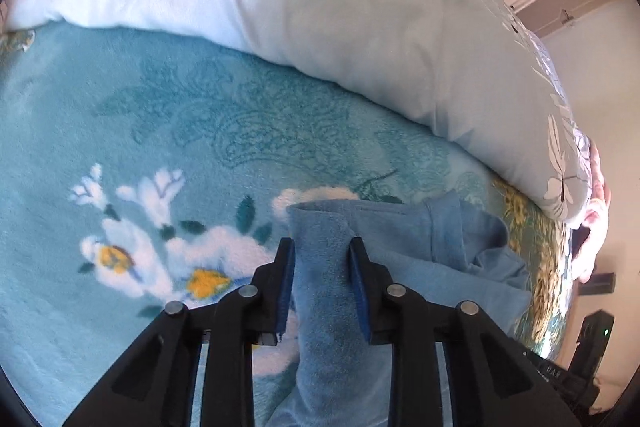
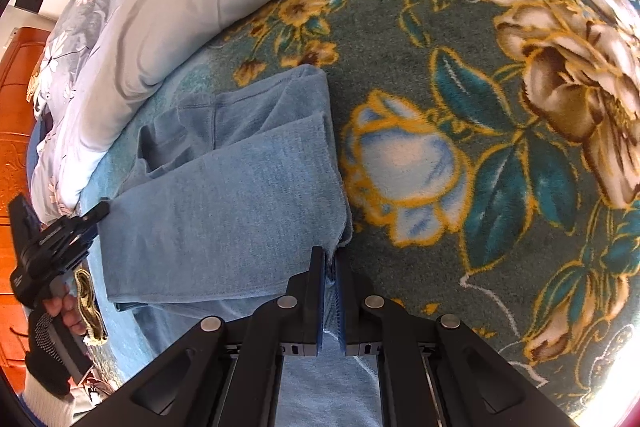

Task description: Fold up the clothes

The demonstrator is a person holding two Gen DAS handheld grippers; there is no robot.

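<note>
From the left wrist, the left tool (image 1: 322, 247) clasps a bunched fold of the blue garment (image 1: 400, 247), which trails off to its right across the bed (image 1: 120, 107). From the right wrist, the right tool (image 2: 329, 257) is clenched on the garment's near corner; cloth runs leftward toward the other tool.

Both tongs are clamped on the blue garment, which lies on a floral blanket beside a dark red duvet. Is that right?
Not quite: the duvet is pale blue-white with a flower print, not dark red, as both wrist views show. The rest holds: the left tongs and right tongs each pinch the blue garment on the floral blanket.
</note>
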